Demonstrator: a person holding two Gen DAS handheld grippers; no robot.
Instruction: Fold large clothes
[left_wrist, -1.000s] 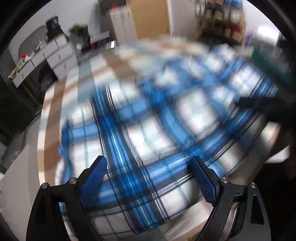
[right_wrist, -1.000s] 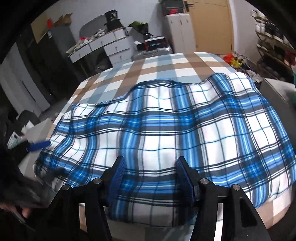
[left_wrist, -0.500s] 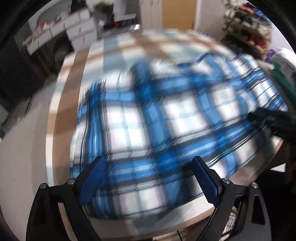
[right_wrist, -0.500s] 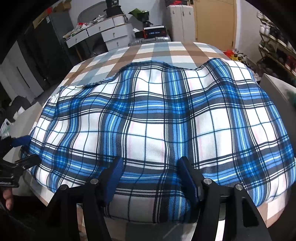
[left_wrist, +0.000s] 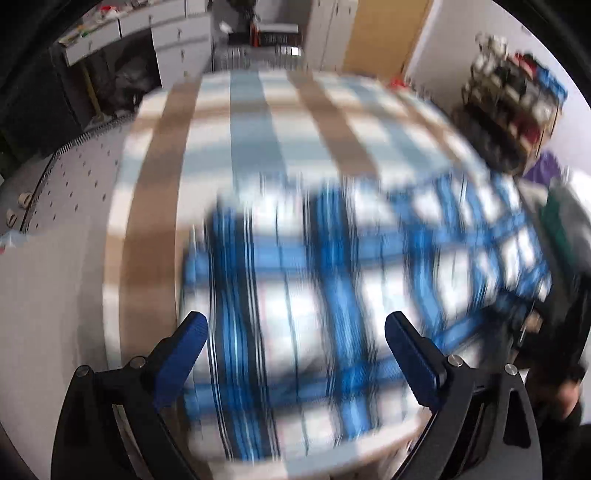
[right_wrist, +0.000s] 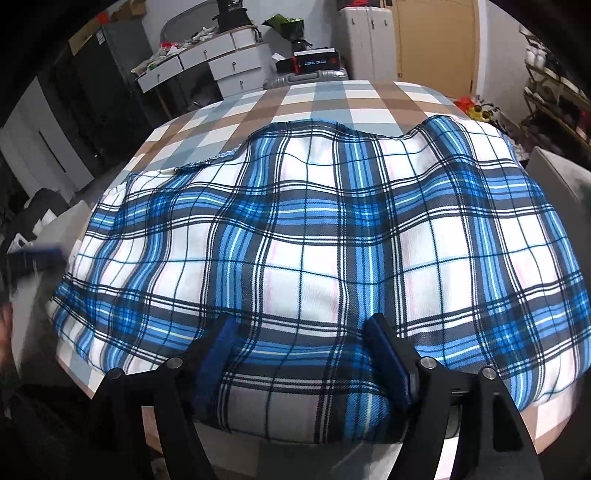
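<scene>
A: Blue plaid garment (right_wrist: 306, 236) — where is it?
B: Spread over the surface (right_wrist: 325, 99) with the brown and grey checked cover, its near edge hanging past the front rim.
A: Right gripper (right_wrist: 301, 332)?
B: Jaws apart, the near fold bunched between them.
A: Left gripper (left_wrist: 295, 325)?
B: Jaws wide apart above the blurred cloth, gripping nothing.
A: Behind?
B: White drawers (right_wrist: 207, 62).

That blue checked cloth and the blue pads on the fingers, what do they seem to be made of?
The blue checked cloth looks like woven fabric, perhaps cotton: a fine twill weave shows, matte, with soft ripples and a stitched hem. The blue pads on the right gripper look like rubber or foam, matte and slightly textured; I cannot tell which. The fingers behind them look like black rigid plastic with metal screws.
</scene>
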